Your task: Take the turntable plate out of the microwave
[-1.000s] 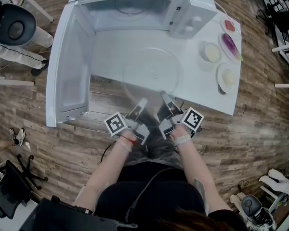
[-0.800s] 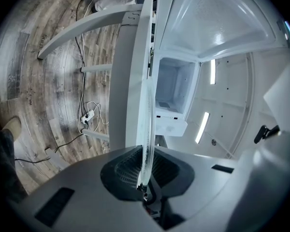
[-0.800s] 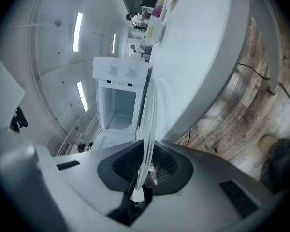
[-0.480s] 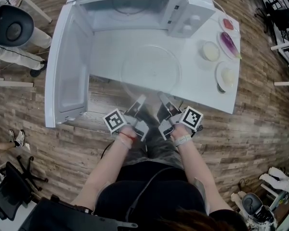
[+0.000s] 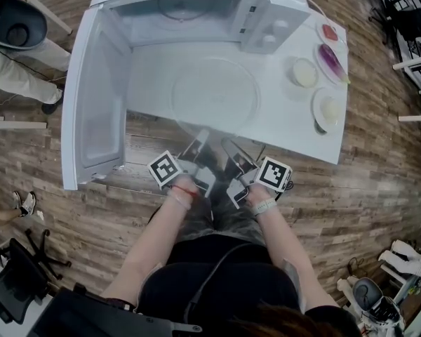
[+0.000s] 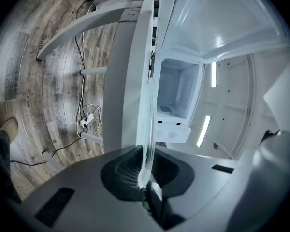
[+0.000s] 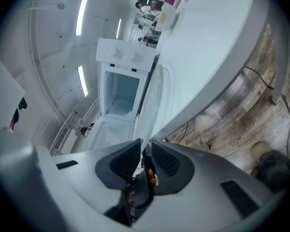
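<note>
1. Finds the turntable plate (image 5: 214, 90) already out of the microwave (image 5: 196, 12); lying flat on the table (image 5: 295, 135) just in front of the microwave's open cavity; door (image 5: 98, 97) swung wide at the microwave's left.
2. Clenches the left gripper (image 6: 146, 178) on the plate's rim, on the side farthest from the microwave; shows the glass edge pinched between the pads.
3. Has just been opening the jaws of the right gripper (image 7: 144, 151); leaves the same far rim between them, but with a gap on either side; presses on nothing, so released.
4. Against the earlier pictures, places the plate closer to the microwave's front and further onto the table; leaves less glass hanging past the table edge away from the microwave, where the rim now sits at or barely beyond it.
5. Reads, as a judgement, like the end of the set-down: removal itself done; only the left grip left to let go.
6. Calls next for easing the left jaws apart and drawing both grippers straight back, away from the microwave; risks dragging the glass towards the table's edge if pulled back while clamped.
</note>
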Tool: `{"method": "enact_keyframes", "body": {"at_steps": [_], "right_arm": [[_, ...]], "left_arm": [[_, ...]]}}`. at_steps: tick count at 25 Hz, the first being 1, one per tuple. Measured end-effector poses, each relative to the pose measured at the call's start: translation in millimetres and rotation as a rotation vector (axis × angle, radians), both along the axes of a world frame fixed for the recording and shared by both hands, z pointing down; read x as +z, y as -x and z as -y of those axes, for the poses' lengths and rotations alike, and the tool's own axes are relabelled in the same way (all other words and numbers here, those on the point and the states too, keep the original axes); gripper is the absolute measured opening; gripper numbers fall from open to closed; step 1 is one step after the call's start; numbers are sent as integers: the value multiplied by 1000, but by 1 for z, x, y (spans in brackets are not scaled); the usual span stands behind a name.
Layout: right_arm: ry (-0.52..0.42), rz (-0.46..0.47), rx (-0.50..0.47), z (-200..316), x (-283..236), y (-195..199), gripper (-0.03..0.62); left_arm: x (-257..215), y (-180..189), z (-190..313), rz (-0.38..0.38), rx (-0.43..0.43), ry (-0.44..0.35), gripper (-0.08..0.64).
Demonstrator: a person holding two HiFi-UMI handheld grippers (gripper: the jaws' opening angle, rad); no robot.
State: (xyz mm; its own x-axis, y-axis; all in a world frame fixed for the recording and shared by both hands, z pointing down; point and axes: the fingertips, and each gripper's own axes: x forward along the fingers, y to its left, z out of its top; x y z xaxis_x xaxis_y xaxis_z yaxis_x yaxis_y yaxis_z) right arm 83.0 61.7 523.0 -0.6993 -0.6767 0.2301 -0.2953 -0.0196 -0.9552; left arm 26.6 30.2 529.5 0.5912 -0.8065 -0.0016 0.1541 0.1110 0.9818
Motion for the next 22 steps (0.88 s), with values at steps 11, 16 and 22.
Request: {"method": "enact_keyframes", "body": {"at_steps": [11, 16, 22], "right_arm": [[9, 28, -18, 2, -1, 6, 61], [14, 57, -4, 4, -1, 7, 57], [28, 54, 18, 9, 2, 3, 54]], "left_arm": [[-1, -1, 3, 12, -5, -10, 37], [-2, 1, 4, 22, -28, -8, 38], [-6, -2, 2, 128, 14, -32, 38]]}}
